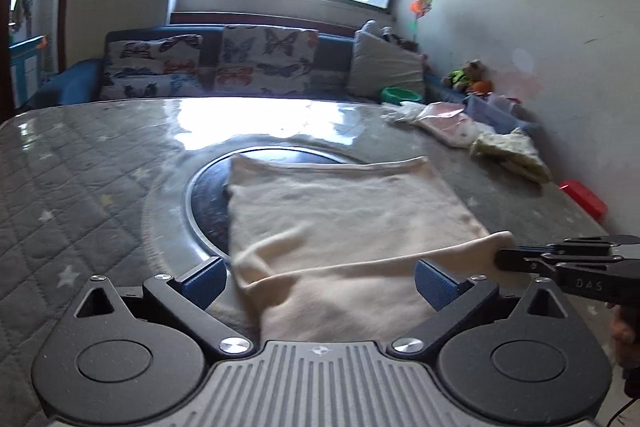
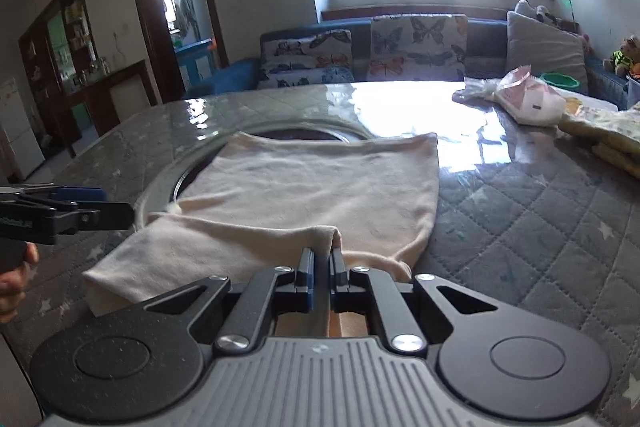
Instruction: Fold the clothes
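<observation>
A cream garment (image 1: 340,211) lies spread on the quilt-covered table, over the round glass turntable (image 1: 200,203). My left gripper (image 1: 320,281) is open, its blue-padded fingers on either side of the garment's near folded edge, holding nothing. My right gripper (image 2: 322,267) is shut on the cream garment's (image 2: 304,183) near edge, lifting a fold of cloth. The right gripper also shows in the left wrist view (image 1: 508,259), pinching the garment's right corner. The left gripper shows in the right wrist view (image 2: 116,213) at the left, beside the garment's left edge.
Folded clothes (image 1: 512,155) and a plastic-wrapped pink item (image 1: 444,121) lie at the table's far right. A red box (image 1: 584,199) sits at the right edge by the wall. A sofa with butterfly cushions (image 1: 240,63) stands behind the table (image 1: 80,187).
</observation>
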{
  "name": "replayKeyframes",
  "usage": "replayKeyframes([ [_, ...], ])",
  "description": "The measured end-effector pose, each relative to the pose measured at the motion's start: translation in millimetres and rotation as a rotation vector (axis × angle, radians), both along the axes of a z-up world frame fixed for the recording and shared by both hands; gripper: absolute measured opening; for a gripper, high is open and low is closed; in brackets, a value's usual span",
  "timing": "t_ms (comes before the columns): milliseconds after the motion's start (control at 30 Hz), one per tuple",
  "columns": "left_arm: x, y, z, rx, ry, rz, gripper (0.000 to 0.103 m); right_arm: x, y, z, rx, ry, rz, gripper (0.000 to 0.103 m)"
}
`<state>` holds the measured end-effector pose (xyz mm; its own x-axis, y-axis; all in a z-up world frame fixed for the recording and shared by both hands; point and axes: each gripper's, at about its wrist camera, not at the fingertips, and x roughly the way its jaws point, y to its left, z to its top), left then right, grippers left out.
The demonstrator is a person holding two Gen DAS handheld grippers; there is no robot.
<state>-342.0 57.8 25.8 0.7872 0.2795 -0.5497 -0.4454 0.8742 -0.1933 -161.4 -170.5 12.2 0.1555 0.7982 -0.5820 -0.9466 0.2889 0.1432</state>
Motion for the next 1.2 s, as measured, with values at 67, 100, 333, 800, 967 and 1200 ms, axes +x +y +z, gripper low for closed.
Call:
replayKeyframes([
  [67, 7, 2, -4, -0.019, -0.012, -0.037, 0.089, 0, -1, -1, -0.001, 0.006, -0.006, 0.006],
  [100, 11, 3, -6, -0.031, -0.012, -0.048, 0.087, 1, 0, -3, -0.007, 0.009, -0.009, 0.006],
  [333, 20, 19, -27, -0.122, 0.021, -0.066, 0.067, 3, 4, -13, -0.042, 0.015, -0.022, 0.006],
  [800, -3, 6, -11, -0.032, 0.015, -0.117, 0.049, -8, 0, 1, -0.03, -0.112, 0.016, 0.01],
  [967, 1, 9, -29, -0.05, 0.077, -0.122, 0.048, -12, -5, 2, -0.031, -0.137, 0.012, 0.01],
  [1200, 0, 2, -24, -0.001, 0.079, -0.094, 0.075, -17, -6, -2, -0.045, -0.098, 0.068, 0.01],
])
